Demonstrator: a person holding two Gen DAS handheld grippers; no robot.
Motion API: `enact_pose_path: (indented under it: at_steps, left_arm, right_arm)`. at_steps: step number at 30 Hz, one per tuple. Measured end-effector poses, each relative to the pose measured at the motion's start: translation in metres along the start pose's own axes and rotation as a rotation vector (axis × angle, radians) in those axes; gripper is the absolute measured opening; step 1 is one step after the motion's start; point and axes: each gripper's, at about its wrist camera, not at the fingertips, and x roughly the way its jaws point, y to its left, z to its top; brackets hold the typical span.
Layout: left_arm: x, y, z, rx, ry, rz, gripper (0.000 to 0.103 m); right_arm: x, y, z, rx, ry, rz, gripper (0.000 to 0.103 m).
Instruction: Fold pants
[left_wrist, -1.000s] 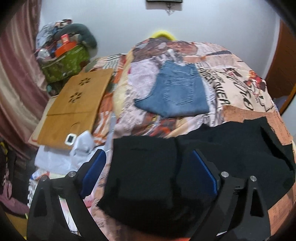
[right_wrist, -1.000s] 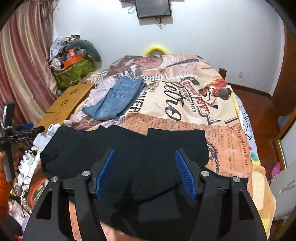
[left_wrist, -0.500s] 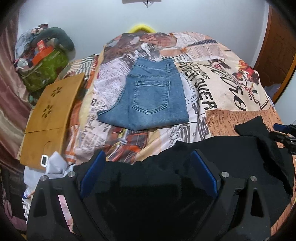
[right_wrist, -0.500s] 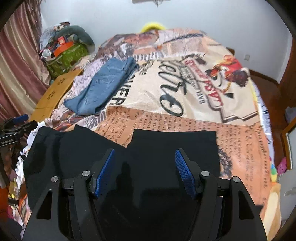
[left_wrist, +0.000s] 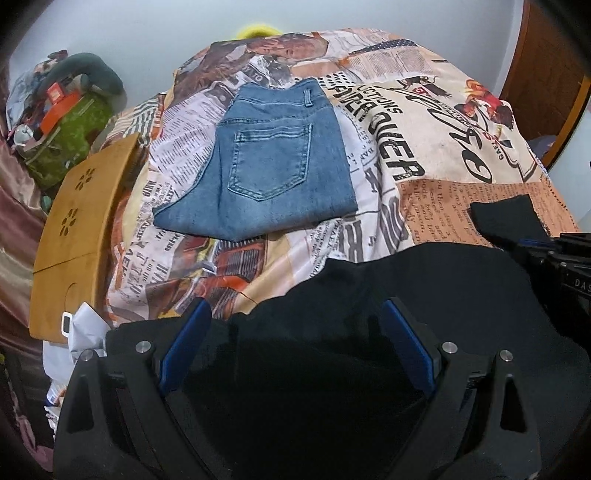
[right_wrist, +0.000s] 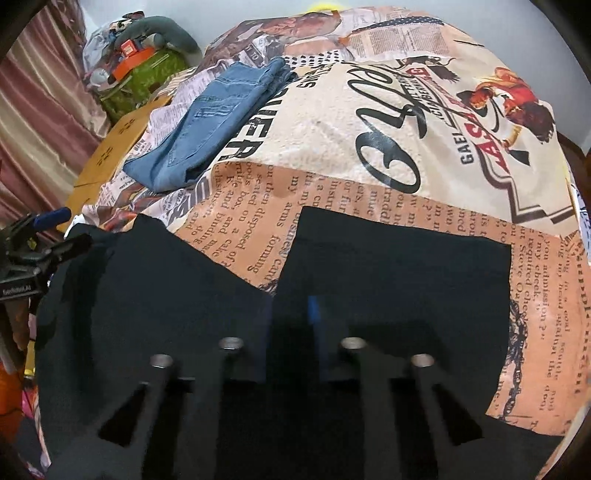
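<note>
Black pants (left_wrist: 369, 295) lie spread on the printed bedcover (right_wrist: 369, 122), with the long axis going across the bed from left to right; one end is under the left gripper (left_wrist: 295, 347), and the two legs point away from the right gripper (right_wrist: 290, 328). On the left side the blue fingers (left_wrist: 184, 343) are spread wide above the cloth, and they hold nothing. Folded blue jeans (left_wrist: 273, 162) lie well apart, further up the bed. On the right side the fingers are nearly pressed together, right at the cloth between the legs. Whether they already pinch it, the blurred picture does not tell; this side seems nearer to a grasp.
</note>
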Motion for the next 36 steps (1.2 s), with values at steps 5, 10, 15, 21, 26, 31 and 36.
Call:
enact_pose_path:
  at_steps: [5, 10, 15, 21, 26, 31, 36]
  left_arm:
    - [-0.005, -0.005, -0.005, -0.001, 0.015, -0.015, 0.094]
    - [-0.022, -0.013, -0.010, 0.023, 0.002, -0.016, 0.094]
    - [-0.048, -0.024, -0.010, 0.036, -0.036, -0.030, 0.094]
    - [-0.071, -0.044, -0.011, 0.065, -0.072, -0.041, 0.094]
    - [-0.087, -0.060, -0.017, 0.104, -0.107, -0.035, 0.094]
    - [-0.090, -0.064, -0.024, 0.114, -0.096, -0.029, 0.094]
    - [-0.092, -0.056, -0.030, 0.095, -0.092, -0.027, 0.094]
  right_arm:
    - [-0.017, 0.005, -0.004, -0.022, -0.062, -0.054, 0.007]
    - [-0.052, -0.002, -0.012, 0.001, -0.129, -0.081, 0.006]
    - [-0.098, -0.011, -0.026, 0.028, -0.202, -0.133, 0.006]
    - [-0.147, -0.037, -0.071, 0.138, -0.264, -0.189, 0.006]
    - [-0.162, -0.066, -0.129, 0.326, -0.261, -0.171, 0.006]
    - [-0.144, -0.096, -0.195, 0.591, -0.214, -0.136, 0.006]
    - [-0.145, -0.101, -0.222, 0.665, -0.196, -0.198, 0.008]
